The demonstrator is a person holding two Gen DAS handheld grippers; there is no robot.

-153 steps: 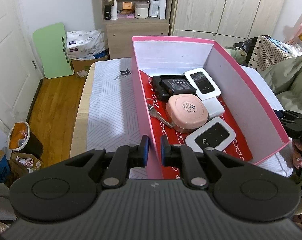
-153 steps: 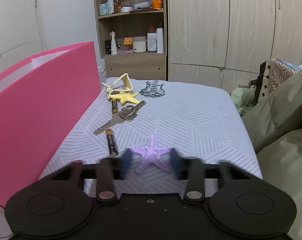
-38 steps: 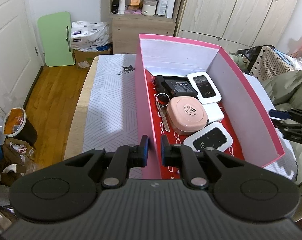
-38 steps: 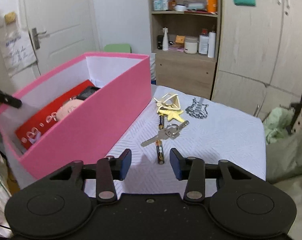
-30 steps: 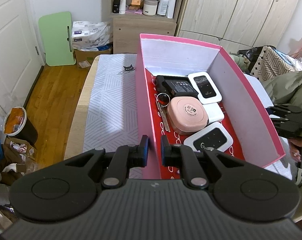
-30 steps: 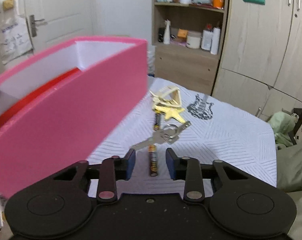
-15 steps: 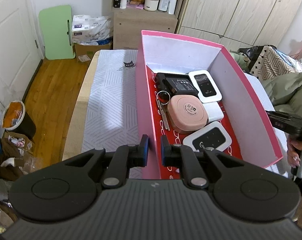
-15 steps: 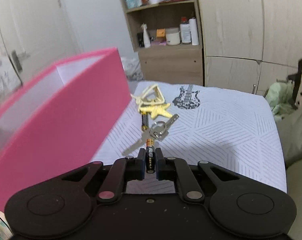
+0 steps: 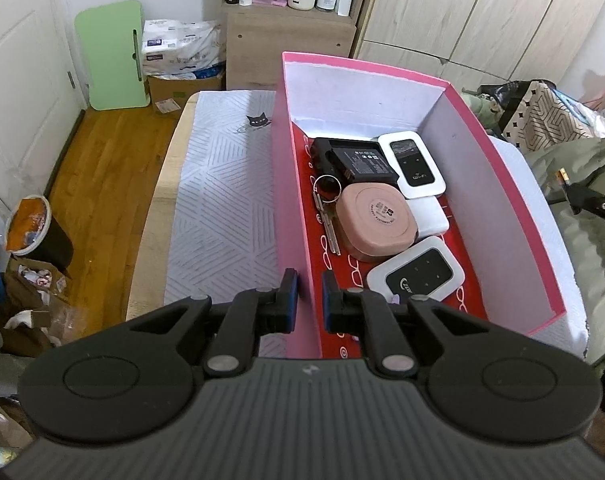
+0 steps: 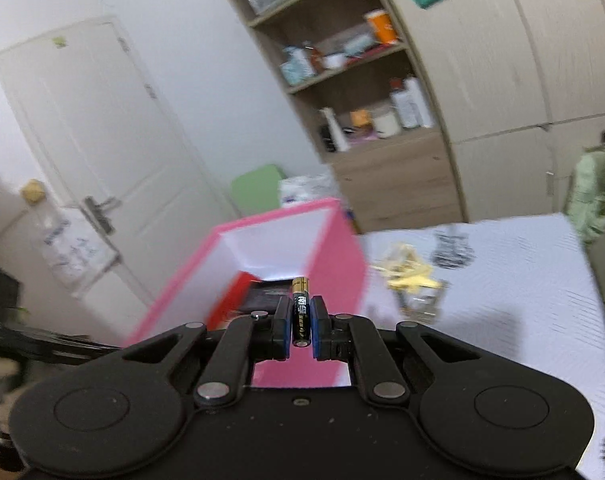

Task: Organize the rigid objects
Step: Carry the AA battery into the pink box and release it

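My left gripper (image 9: 309,296) is shut on the near left wall of the pink box (image 9: 288,200). Inside lie a black battery pack (image 9: 356,160), two white wifi routers (image 9: 414,160) (image 9: 418,274), a round pink case (image 9: 376,222), a white block (image 9: 428,216) and a key on a ring (image 9: 326,208). My right gripper (image 10: 301,330) is shut on a black and gold battery (image 10: 300,310), held in the air facing the pink box (image 10: 334,264). It also shows at the right edge of the left wrist view (image 9: 578,196).
A yellow star and stand (image 10: 410,270) and a key (image 10: 420,304) lie blurred on the striped white cloth (image 10: 502,280) to the right of the box. A shelf unit (image 9: 290,12) and wardrobe (image 9: 482,12) stand behind. Green bedding (image 9: 582,200) lies at the right.
My right gripper shut on the battery on the cloth, lifted it and swung left toward the box. My left gripper has kept its hold on the box wall.
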